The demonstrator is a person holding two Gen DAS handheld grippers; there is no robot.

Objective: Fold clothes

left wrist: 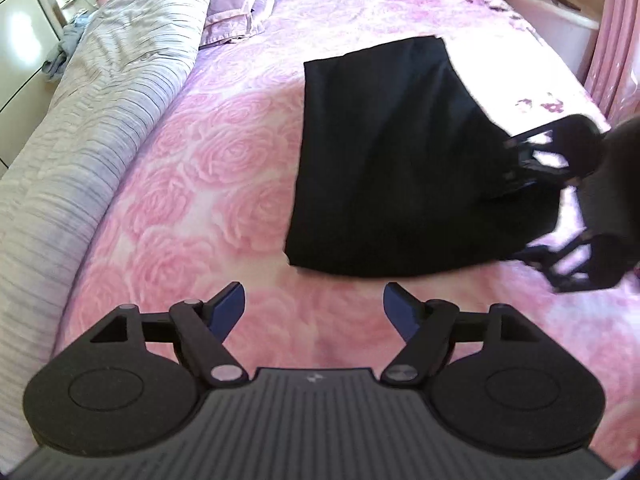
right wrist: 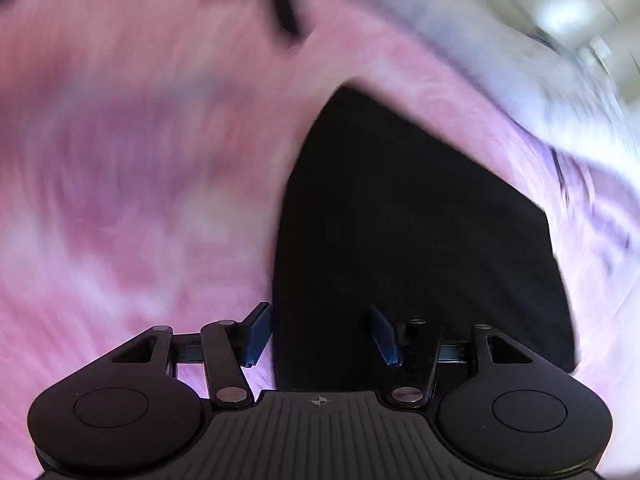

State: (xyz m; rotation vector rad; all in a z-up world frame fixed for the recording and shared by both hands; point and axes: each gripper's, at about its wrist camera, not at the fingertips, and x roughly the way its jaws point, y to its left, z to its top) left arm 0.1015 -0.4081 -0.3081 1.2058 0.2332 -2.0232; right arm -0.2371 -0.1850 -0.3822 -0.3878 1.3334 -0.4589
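The black garment (left wrist: 400,168) lies flat on the pink rose-patterned bedspread (left wrist: 208,184), toward the side of the bed nearest the pink curtain (left wrist: 616,52), and it already has the look of something folded: a compact block with straight edges and squared corners, no sleeve or leg trailing loose that I can see. Whether it counts as finished I can't say; the shape would suit a garment on its last fold just as well as one with another fold across still to go, and the cloth is so dark that layers and creases don't show. The right gripper (left wrist: 536,208) sits at the garment's edge on the curtain side, its jaws spread apart; from its own blurred view the blue fingers (right wrist: 256,332) straddle the near edge of the cloth with a gap between them, so it is not clamped on anything. The left gripper (left wrist: 314,312) hangs over bare bedspread just short of the garment's near edge, also spread wide and holding nothing. Further off, a grey striped duvet (left wrist: 100,128) is bunched along the far side, with lilac pillows (left wrist: 244,4) at the head of the bed. No other clothes waiting to be folded are visible on the bed.
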